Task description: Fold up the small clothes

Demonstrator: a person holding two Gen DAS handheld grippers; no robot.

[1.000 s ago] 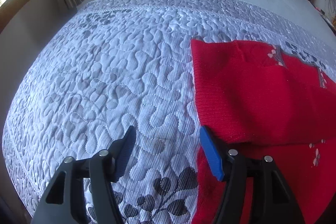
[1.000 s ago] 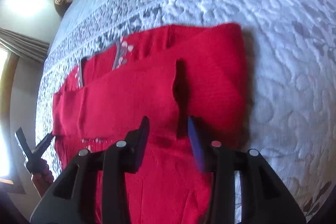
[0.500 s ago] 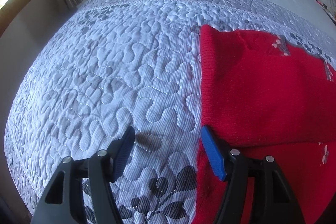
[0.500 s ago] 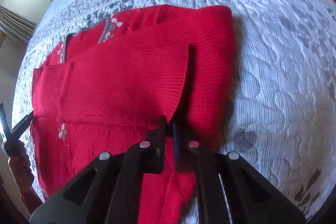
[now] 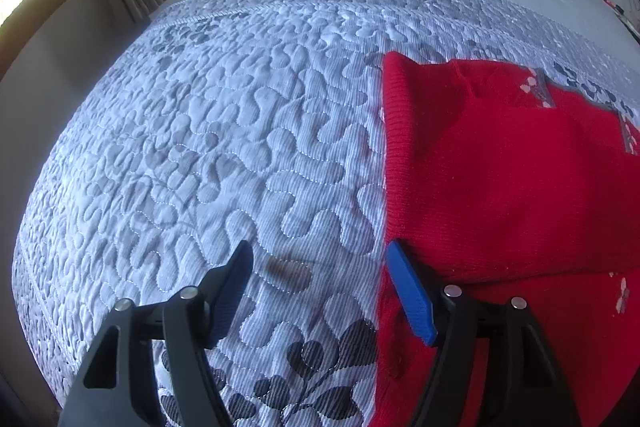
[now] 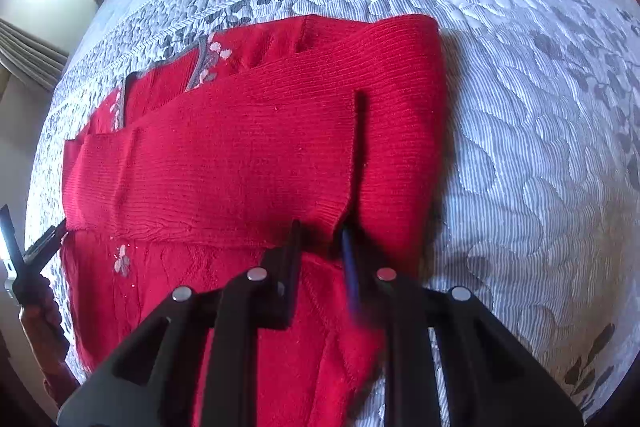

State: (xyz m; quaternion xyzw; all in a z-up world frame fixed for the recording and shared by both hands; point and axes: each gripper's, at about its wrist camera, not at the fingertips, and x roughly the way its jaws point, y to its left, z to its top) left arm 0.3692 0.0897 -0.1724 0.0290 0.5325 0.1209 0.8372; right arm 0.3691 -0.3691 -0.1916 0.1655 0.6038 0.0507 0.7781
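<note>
**Right gripper reopens over the sleeve**

Since half a second ago, the right gripper (image 6: 320, 235) is opening again, the cuff corner between its jaws. Left gripper (image 5: 320, 267) hovers released beside the red sweater (image 5: 500, 179) on the quilt (image 5: 220, 147).

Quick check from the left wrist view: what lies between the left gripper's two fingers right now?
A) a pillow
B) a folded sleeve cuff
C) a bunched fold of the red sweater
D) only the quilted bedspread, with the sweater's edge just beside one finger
D: the left gripper stands open over bare quilted bedspread, while the red sweater begins at the blue-padded finger and none of it sits between them.
</note>
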